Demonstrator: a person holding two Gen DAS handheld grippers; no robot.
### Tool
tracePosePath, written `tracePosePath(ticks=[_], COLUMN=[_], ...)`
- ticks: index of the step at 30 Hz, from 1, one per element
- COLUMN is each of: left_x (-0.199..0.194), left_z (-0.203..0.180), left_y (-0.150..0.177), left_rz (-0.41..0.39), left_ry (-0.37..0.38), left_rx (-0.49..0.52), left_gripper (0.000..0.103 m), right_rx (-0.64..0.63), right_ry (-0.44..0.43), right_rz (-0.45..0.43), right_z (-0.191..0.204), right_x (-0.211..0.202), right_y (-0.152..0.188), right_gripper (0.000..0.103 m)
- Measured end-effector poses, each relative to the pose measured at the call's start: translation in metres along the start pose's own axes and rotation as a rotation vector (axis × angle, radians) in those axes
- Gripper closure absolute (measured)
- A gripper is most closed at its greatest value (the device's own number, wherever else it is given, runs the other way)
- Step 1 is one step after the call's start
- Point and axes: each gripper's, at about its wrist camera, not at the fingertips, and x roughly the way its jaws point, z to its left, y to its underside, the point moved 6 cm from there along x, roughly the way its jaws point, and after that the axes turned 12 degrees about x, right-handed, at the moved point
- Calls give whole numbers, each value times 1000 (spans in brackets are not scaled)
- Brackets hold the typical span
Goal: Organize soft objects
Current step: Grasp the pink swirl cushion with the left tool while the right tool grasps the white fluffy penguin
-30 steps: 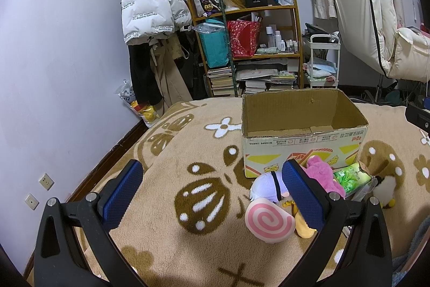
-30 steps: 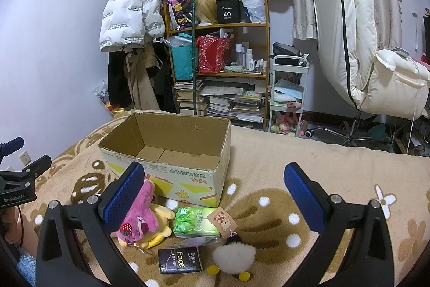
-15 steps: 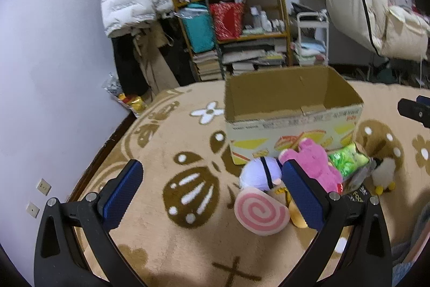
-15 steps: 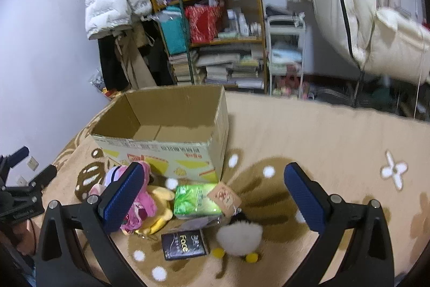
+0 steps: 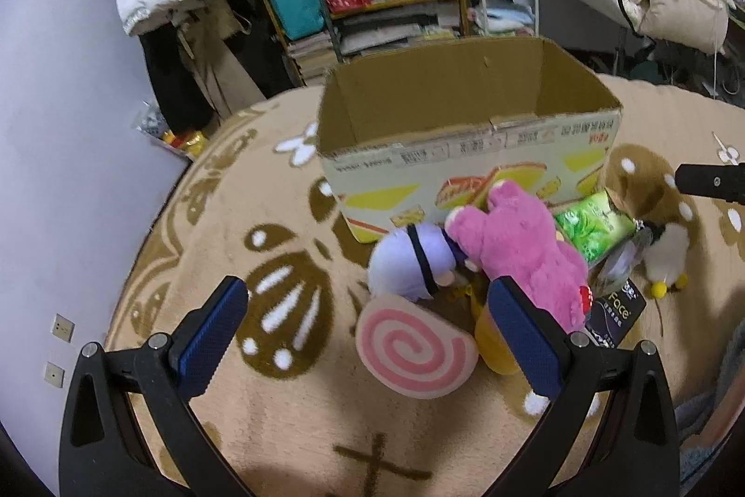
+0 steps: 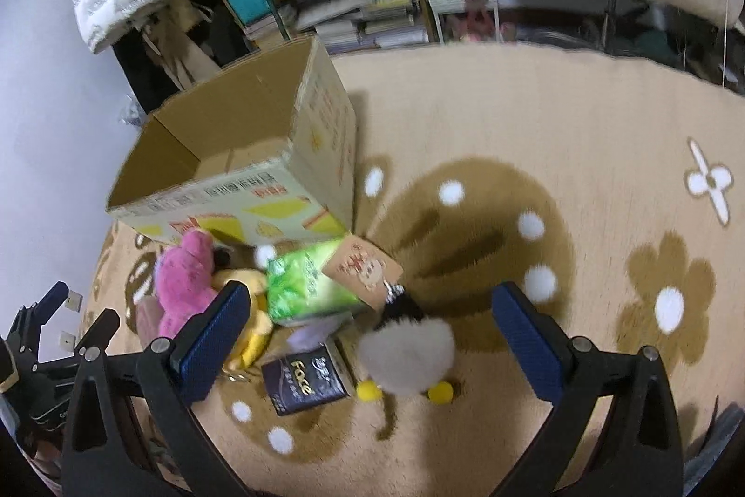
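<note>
Fingers (image 5: pixel 214 338) of both grippers gape, holding nothing; pink spiral-patterned round plush cushion (image 5: pixel 414 350) lies nearest. Grip its middle squarely; carry it over the open brown cardboard box (image 5: pixel 465 133).

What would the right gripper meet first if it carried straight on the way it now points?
Probably the fluffy white toy with yellow feet: it lies on the carpet between the open fingers of the right gripper, nearest along its line. The dark Face packet sits just left of it. Depth is uncertain through the fisheye.
</note>
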Motion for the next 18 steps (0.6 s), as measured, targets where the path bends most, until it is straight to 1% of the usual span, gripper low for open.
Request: tracePosePath(ticks=[4, 7, 9, 11, 18], left_x=[14, 27, 34, 40, 61], left_z=[-5, -6, -6, -6, -10], left_y=[1, 5, 7, 10, 17], left_rz=[48, 96, 123, 143, 226], left_ry=[30, 66, 74, 82, 132], left_rx=[0, -12, -18, -24, -33], left_gripper=[1, 1, 1, 1, 1], right_rx=[27, 33, 29, 22, -7], right_ry=[29, 56, 67, 85, 115], right_rz=[86, 122, 138, 158, 207], right_z=[-8, -13, -15, -15, -13], right_x=[14, 20, 24, 28, 38], right_y=[5, 6, 8, 9, 16], right_gripper=[0, 0, 0, 7, 9])
